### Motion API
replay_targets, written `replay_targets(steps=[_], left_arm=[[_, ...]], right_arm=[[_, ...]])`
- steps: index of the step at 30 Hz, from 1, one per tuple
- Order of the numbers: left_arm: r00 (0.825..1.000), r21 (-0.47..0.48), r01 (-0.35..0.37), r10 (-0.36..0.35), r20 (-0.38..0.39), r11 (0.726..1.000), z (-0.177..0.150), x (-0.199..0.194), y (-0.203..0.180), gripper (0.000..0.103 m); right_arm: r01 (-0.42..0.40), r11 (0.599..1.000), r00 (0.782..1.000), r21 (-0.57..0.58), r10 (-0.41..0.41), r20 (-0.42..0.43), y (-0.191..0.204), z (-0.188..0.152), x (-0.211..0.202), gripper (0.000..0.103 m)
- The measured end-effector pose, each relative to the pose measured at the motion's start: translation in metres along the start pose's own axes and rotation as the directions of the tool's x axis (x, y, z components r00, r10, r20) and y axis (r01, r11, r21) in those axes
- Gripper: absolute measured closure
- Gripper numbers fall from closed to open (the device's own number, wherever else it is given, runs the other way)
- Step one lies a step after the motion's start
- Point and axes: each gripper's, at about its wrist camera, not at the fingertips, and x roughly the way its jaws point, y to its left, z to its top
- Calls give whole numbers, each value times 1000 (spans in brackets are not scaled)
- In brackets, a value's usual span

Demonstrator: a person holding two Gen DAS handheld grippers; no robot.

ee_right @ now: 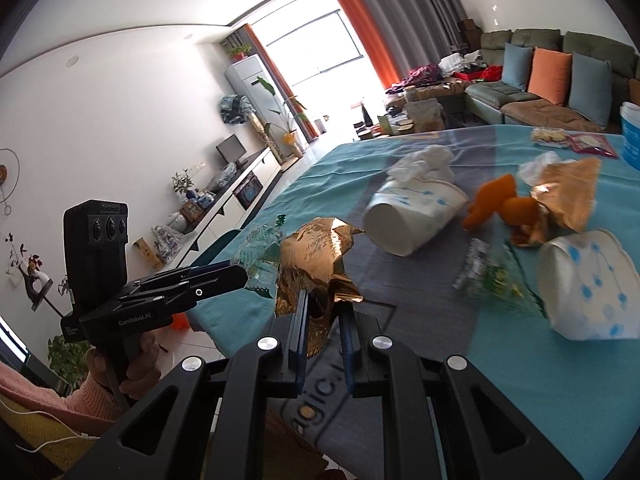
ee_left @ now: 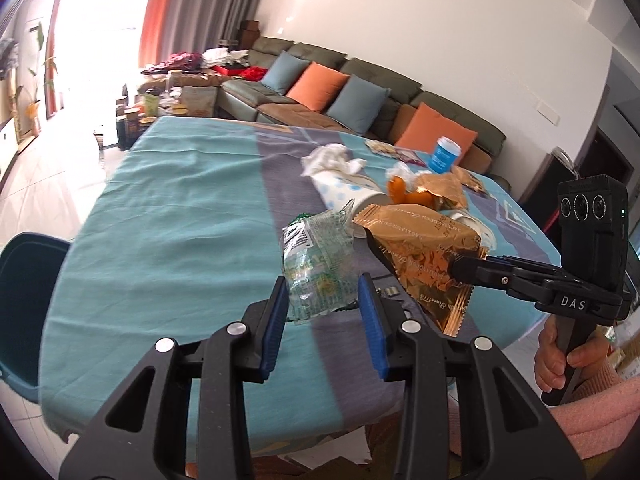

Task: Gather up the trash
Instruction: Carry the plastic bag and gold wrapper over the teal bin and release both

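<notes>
A living room with a long sofa (ee_left: 360,92) and orange curtains (ee_right: 352,12) lay behind the teal-clothed table (ee_left: 168,208). Near its front edge, the left gripper (ee_left: 323,304) clamped a clear wrapper (ee_left: 316,264); the right gripper (ee_right: 324,312) pinched a gold wrapper (ee_right: 316,256), both lifted clear.
</notes>
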Motion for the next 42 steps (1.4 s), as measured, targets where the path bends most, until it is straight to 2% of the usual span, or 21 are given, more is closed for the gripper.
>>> replay_targets(steps=[11,24,42], left_arm=[[994,-66,-90,93,50,994,-4,-36,38,67],[978,-147,-180,193,79,973,-15,-74,83,67],[925,-280,-328,367,99,902,-28,-120,153,67]], right_arm=[[-77,994,996,-75,75,-40,39,17,38,90],[-140,983,987,-120,129,-98,70,31,78,90],[-226,951,965,-210,189,-181,118,58,141,90]])
